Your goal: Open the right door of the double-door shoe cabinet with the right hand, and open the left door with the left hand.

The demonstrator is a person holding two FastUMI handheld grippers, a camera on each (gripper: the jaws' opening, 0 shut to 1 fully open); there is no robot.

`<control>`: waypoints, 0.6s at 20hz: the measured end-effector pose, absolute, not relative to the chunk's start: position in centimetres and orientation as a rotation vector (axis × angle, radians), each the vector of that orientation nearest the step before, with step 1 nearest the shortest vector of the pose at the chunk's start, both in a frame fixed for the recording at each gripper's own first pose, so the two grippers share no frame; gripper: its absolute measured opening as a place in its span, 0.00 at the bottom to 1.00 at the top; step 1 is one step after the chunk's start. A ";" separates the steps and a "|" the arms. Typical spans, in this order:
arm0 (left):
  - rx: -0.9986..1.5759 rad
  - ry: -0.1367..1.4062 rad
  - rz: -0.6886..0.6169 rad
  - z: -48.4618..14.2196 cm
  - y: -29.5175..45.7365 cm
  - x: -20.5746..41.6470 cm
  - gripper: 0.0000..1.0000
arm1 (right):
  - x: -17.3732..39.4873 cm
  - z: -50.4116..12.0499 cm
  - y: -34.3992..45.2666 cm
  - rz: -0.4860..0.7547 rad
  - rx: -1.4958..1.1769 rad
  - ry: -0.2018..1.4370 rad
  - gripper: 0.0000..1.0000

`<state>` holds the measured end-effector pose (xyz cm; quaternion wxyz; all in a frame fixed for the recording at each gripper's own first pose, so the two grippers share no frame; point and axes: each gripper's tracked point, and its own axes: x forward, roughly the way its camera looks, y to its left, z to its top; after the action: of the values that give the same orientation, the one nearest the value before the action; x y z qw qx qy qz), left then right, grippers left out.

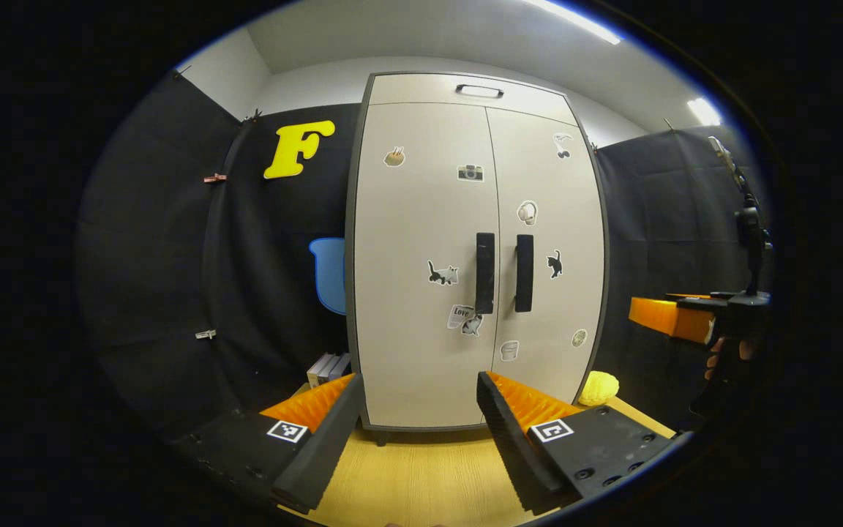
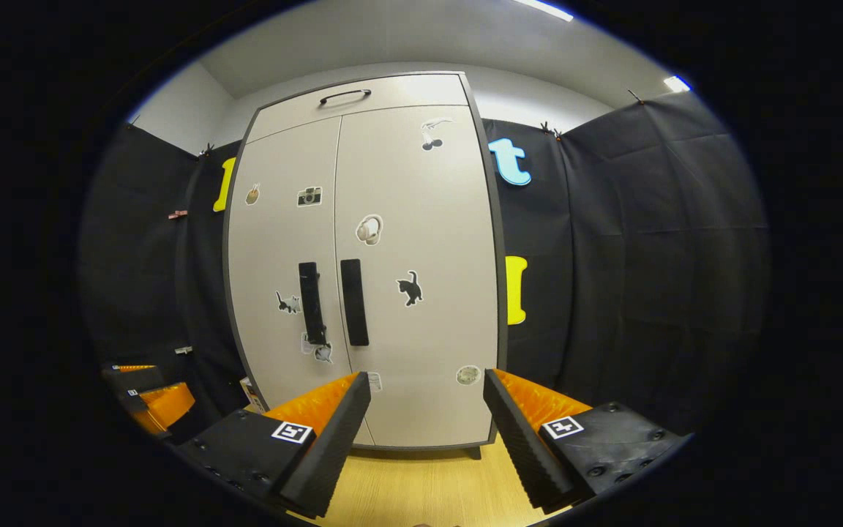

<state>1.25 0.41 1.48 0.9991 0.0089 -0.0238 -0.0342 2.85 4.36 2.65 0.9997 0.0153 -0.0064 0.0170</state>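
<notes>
A tall pale grey shoe cabinet with stickers stands on a wooden floor, both doors closed. Two dark vertical handles meet at the middle seam: the left door's handle and the right door's handle. My left gripper stands open, well short of the cabinet's lower left door. In the right gripper view the cabinet fills the middle, with the right door's handle and the left door's handle. My right gripper is open, pointing at the lower right door, apart from it.
Black cloth walls stand on both sides. A yellow object lies on the floor at the cabinet's right foot, and books sit at its left. The other gripper, held by a hand, shows at the right edge of the left gripper view.
</notes>
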 end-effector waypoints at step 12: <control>-0.063 -0.014 -0.014 -0.4 3.6 0.5 0.95 | 11.0 9.0 8.9 0.077 0.022 -0.111 0.97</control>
<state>0.47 3.63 -0.39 0.9995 -0.0315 -0.0071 -0.0071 10.96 8.93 9.00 0.9976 0.0108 -0.0557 0.0385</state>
